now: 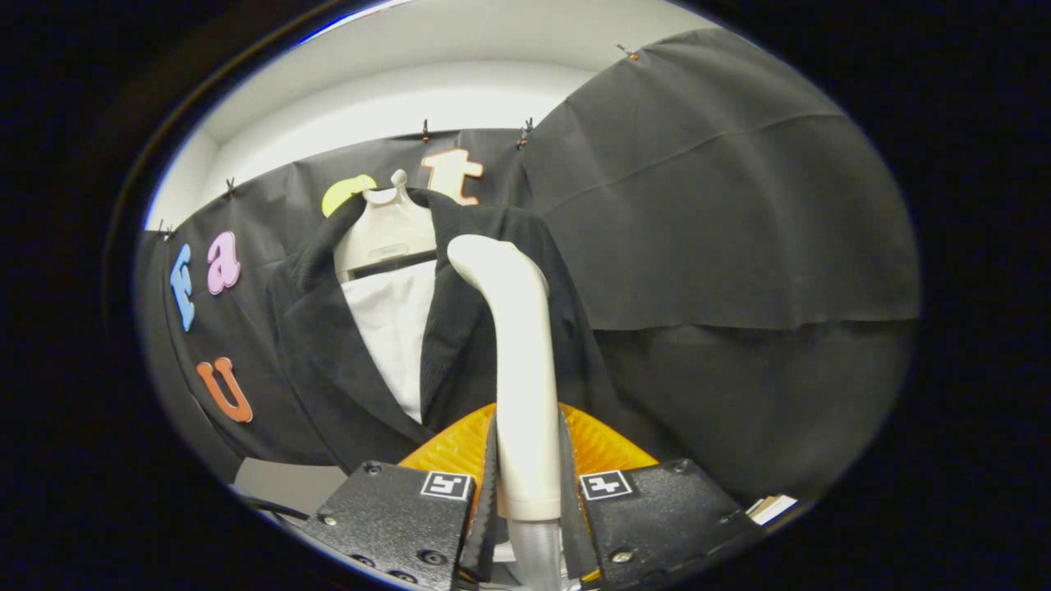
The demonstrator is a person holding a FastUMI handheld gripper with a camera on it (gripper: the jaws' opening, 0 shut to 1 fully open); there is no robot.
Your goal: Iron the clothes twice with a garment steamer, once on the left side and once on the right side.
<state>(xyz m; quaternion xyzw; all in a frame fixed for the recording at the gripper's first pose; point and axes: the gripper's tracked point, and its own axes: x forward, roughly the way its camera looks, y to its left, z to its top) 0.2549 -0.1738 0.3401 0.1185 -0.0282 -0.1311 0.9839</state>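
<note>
My gripper [527, 484] is shut on the cream handle of the garment steamer [517, 361], which rises upright between the fingers. Its curved head reaches up in front of the right lapel of a black jacket [328, 361]. The jacket hangs on a cream hanger [386, 230] against the booth's black cloth wall, with a white lining or shirt [394, 328] showing in its open front. The steamer head sits against the jacket's right side, near the collar. An orange ribbed part [452, 447] shows behind the handle, just above the fingers.
Black cloth wall [722, 205] hangs behind and to the right of the jacket. A pale surface [279, 480] lies below the jacket at the left, with a dark cable [263, 505] across it. A small stack of flat things [772, 509] sits beside the right finger.
</note>
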